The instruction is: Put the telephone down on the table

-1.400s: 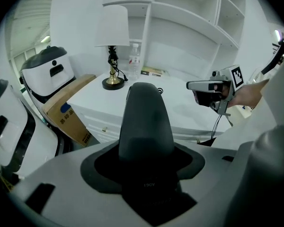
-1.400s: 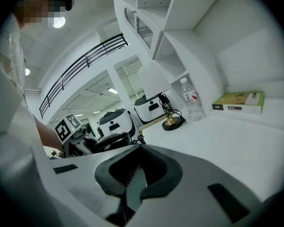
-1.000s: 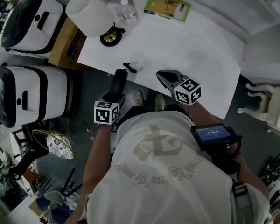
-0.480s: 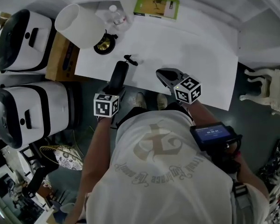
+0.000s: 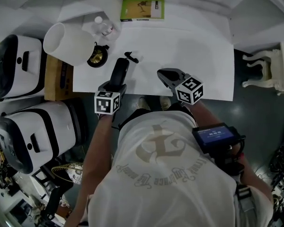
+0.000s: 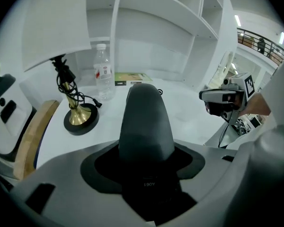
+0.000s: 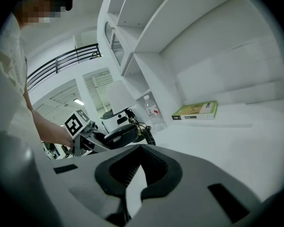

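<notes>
left gripper (image 5: 116, 86) jaws gripped phone (image 5: 120, 71) over bench (image 5: 194, 56) near edge | right gripper (image 5: 164, 74) jaws were shut, empty | tip: probably needed lowering flat, clear of lamp (image 5: 97, 56), before release

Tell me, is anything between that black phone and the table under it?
Nothing visible: the black plastic telephone handset in the left tongs hangs over bare white table; the brass lamp base sits aside.
</notes>
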The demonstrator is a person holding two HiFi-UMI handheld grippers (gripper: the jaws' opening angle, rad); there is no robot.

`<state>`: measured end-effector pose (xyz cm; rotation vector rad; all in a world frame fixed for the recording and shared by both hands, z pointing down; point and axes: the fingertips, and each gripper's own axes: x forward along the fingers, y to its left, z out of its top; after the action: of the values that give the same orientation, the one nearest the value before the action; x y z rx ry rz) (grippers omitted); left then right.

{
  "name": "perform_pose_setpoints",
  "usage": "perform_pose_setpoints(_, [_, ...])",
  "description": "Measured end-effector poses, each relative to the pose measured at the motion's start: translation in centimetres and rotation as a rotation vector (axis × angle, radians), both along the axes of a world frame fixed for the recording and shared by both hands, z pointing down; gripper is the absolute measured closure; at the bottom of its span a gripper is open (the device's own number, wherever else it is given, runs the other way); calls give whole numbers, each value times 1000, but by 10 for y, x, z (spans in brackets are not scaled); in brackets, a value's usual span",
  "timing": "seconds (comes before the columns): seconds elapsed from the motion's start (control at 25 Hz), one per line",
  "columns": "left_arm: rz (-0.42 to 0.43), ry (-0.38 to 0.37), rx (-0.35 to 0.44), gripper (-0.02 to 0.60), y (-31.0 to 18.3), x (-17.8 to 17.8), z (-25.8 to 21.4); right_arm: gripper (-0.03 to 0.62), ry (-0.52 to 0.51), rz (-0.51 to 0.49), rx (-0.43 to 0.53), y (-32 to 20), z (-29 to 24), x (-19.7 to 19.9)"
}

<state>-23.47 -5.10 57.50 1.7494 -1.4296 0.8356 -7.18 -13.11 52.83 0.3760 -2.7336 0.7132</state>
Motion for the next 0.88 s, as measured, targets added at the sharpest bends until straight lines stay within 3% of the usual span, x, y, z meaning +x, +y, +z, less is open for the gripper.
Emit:
perform_pose_setpoints(0.48, [131,0,-10,301,-52,12,19,579,21,156,6,-26,2,31])
perform_pose_setpoints(0.88, [205,-29,-70,301,-51,15,45,579,36,230,-7,-34,6,47])
